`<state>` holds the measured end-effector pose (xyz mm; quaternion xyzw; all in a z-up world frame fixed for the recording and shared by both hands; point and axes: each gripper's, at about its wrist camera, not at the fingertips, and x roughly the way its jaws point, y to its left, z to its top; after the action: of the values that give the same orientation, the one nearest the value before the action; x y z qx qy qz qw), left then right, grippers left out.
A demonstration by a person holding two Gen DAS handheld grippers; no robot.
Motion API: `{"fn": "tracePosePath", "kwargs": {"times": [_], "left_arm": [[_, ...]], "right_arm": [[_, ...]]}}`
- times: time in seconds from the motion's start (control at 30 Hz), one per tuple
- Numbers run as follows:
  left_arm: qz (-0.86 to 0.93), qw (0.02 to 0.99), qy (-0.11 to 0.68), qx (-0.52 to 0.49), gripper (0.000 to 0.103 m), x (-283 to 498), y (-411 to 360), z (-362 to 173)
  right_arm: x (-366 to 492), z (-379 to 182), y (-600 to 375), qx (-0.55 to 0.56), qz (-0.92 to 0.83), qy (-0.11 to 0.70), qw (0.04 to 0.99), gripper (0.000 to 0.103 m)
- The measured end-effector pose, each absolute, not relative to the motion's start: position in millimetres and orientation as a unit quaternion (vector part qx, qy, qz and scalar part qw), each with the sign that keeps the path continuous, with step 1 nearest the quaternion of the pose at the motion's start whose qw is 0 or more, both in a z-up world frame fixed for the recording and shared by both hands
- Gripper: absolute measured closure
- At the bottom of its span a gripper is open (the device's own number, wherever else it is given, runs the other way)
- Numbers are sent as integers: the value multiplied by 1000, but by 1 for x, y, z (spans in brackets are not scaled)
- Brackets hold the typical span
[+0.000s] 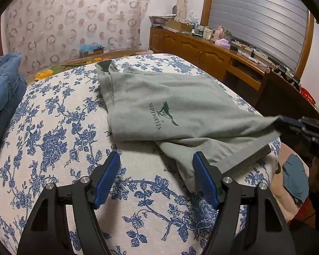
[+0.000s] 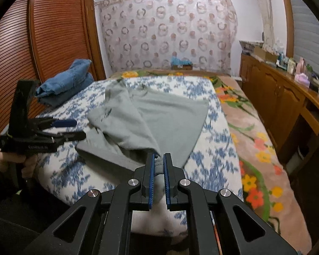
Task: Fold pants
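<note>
Grey-green pants (image 1: 180, 110) with a dark green wolf logo lie partly folded on a blue-flowered white bedsheet (image 1: 53, 148). My left gripper (image 1: 155, 163) is open and empty, just in front of the pants' near edge. My right gripper (image 2: 158, 159) is shut on a corner of the pants (image 2: 159, 116) and holds it lifted off the bed. The right gripper also shows at the right edge of the left wrist view (image 1: 297, 125), pinching the cloth. The left gripper shows at the left of the right wrist view (image 2: 70, 129).
Folded blue jeans (image 1: 4, 97) sit at the bed's left side, by a wooden slatted wardrobe (image 2: 42, 42). A wooden sideboard (image 1: 202, 48) with clutter runs along the right wall. A floral blanket (image 2: 255, 148) covers the bed's right part.
</note>
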<state>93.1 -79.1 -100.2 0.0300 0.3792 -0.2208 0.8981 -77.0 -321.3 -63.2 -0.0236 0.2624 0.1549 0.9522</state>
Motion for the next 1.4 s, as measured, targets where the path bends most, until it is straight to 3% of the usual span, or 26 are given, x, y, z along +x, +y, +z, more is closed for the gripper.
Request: {"fn": "tracePosePath", "kwargs": {"times": [0.5, 0.9, 1.03, 1.4], "left_arm": [[-213, 899, 381, 33, 31, 93, -78, -102], [-178, 913, 367, 13, 31, 97, -42, -92], [-166, 916, 366, 12, 31, 97, -33, -91], [-140, 924, 356, 9, 31, 95, -8, -87]], "right_arm": [[-70, -80, -326, -2, 160, 302, 940, 95], [-68, -65, -319, -7, 141, 268, 953, 83], [-56, -62, -303, -16, 147, 260, 954, 67], [-6, -61, -236, -72, 214, 250, 941, 62]]}}
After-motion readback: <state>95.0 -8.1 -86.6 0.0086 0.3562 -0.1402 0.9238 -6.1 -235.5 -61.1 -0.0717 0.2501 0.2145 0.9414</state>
